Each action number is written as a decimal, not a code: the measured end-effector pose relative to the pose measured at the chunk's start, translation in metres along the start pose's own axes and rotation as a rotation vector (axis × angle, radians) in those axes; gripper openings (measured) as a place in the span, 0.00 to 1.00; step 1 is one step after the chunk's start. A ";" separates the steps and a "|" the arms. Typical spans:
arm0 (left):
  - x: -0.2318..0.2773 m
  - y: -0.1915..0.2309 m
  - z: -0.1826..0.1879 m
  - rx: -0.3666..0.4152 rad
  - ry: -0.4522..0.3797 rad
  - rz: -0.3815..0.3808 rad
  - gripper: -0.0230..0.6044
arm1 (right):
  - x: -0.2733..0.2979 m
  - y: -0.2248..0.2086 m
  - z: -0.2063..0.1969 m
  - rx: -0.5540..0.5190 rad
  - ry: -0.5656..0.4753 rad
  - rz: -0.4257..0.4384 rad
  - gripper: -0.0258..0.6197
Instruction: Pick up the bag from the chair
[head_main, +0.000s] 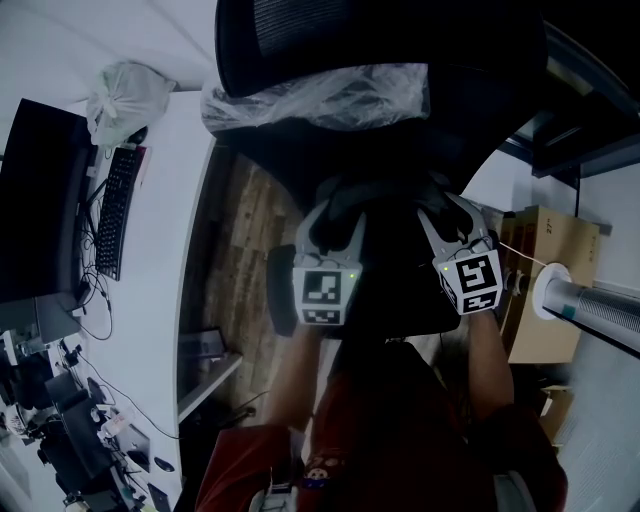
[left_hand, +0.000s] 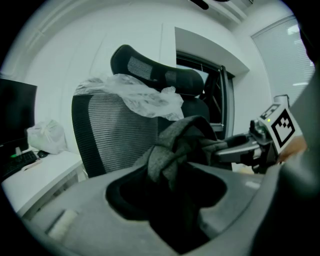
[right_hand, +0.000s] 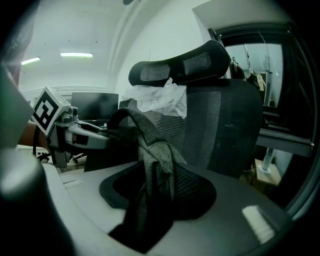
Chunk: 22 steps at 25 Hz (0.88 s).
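Note:
A dark grey fabric bag (left_hand: 175, 145) lies on the seat of a black mesh office chair (head_main: 380, 50); in the head view it is only a dark mass (head_main: 390, 255). My left gripper (head_main: 338, 205) holds a bunched grey strap that runs down between its jaws (left_hand: 175, 200). My right gripper (head_main: 440, 205) grips the bag's other strap (right_hand: 150, 155), which hangs through its jaws (right_hand: 150, 200). The grippers stand side by side, each visible to the other: the right gripper (left_hand: 235, 147) and the left gripper (right_hand: 97, 140). The bag's body is mostly hidden.
Clear plastic wrap (head_main: 320, 100) is draped over the chair's backrest. A white desk at the left carries a monitor (head_main: 40, 200), a keyboard (head_main: 115, 210) and a white plastic bag (head_main: 125, 95). A cardboard box (head_main: 550, 270) and a white ribbed tube (head_main: 590, 300) stand at the right.

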<state>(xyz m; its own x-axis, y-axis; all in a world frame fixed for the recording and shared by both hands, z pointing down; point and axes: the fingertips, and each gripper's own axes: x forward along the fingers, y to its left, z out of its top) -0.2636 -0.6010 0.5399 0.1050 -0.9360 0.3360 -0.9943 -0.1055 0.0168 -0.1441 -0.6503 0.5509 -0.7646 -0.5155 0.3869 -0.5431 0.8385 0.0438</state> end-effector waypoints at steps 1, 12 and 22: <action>-0.001 -0.001 0.000 -0.003 0.001 0.000 0.36 | -0.001 0.000 0.000 -0.001 0.000 0.000 0.30; -0.025 -0.023 0.004 0.000 -0.008 0.006 0.32 | -0.031 0.009 0.000 0.002 -0.002 -0.010 0.25; -0.073 -0.059 0.031 0.054 -0.048 0.022 0.32 | -0.088 0.023 0.017 -0.013 -0.065 -0.023 0.24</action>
<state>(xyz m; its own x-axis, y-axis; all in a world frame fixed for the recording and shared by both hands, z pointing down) -0.2121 -0.5373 0.4857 0.0851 -0.9532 0.2901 -0.9940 -0.1014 -0.0414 -0.0952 -0.5881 0.5017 -0.7729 -0.5451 0.3249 -0.5570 0.8280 0.0642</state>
